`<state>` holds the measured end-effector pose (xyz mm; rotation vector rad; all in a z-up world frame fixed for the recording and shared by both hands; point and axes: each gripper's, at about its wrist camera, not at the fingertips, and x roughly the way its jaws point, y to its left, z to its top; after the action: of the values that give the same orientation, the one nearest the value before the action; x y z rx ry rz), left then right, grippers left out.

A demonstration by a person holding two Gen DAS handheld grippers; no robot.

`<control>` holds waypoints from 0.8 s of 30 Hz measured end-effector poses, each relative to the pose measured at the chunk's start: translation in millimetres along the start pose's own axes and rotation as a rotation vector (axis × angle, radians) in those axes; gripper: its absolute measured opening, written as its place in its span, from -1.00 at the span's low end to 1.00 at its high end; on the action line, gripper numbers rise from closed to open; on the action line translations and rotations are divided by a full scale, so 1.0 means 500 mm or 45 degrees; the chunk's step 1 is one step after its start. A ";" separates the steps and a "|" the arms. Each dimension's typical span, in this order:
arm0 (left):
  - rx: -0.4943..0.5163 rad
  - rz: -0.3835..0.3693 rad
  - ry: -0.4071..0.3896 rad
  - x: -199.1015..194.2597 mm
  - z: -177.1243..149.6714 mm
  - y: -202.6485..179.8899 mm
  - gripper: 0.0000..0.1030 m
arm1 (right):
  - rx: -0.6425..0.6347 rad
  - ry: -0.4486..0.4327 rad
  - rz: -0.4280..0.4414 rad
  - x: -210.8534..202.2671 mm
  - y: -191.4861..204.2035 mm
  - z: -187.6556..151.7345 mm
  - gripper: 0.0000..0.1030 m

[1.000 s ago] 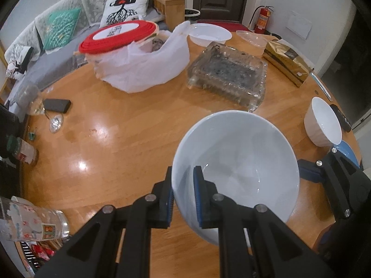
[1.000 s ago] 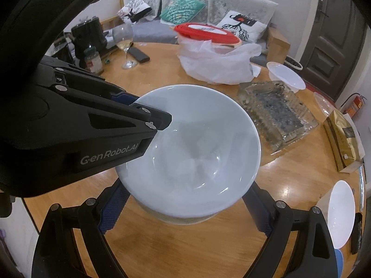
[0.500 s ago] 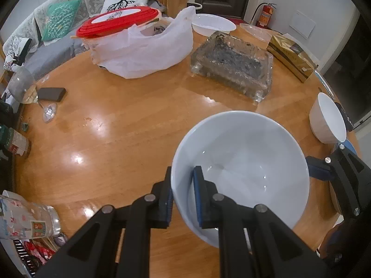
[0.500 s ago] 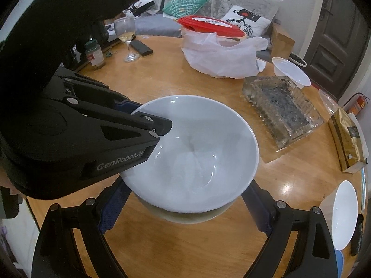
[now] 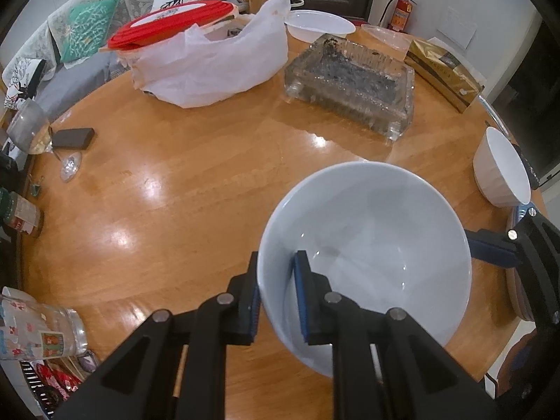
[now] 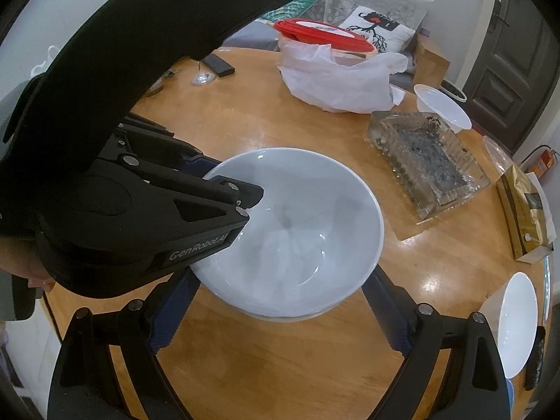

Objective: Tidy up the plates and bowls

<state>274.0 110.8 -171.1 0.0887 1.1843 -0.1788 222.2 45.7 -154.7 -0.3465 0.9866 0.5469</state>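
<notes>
My left gripper [image 5: 276, 287] is shut on the near rim of a large white bowl [image 5: 367, 245], one finger inside and one outside. The same bowl [image 6: 297, 231] fills the middle of the right wrist view, close above the round wooden table [image 5: 192, 175]. My right gripper [image 6: 276, 311] is open, its fingers standing wide on either side of the bowl's base without touching it. A smaller white ribbed bowl [image 5: 504, 171] stands at the table's right edge; it also shows in the right wrist view [image 6: 518, 322]. A blue plate edge [image 5: 521, 210] peeks out behind the right gripper.
A glass tray [image 5: 350, 84] lies at the back centre, a white bag with a red lid [image 5: 206, 59] at the back left, a gold packet [image 5: 444, 73] at the back right. A wine glass [image 5: 38, 140], a black phone [image 5: 73, 138] and jars [image 5: 21, 213] stand at the left.
The bowl, held by my left gripper, has sunk toward the table and drifted a little right. The right gripper stays open around it.
</notes>
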 end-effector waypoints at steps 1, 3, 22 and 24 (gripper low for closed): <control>0.001 0.002 0.001 0.001 0.001 -0.001 -0.72 | -0.001 0.000 0.000 0.000 0.001 0.000 0.76; 0.005 0.009 0.003 0.001 0.001 -0.002 -0.72 | -0.002 -0.001 0.001 0.000 0.000 -0.001 0.76; -0.040 0.096 -0.099 -0.077 0.026 -0.007 -0.50 | 0.038 -0.161 0.008 -0.066 -0.057 -0.053 0.76; -0.049 0.093 -0.119 -0.092 0.032 -0.015 -0.49 | 0.045 -0.230 -0.005 -0.090 -0.077 -0.068 0.80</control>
<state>270.3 105.2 -122.1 0.0888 1.0890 -0.0946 201.8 -15.6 -132.6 -0.2627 0.8205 0.5466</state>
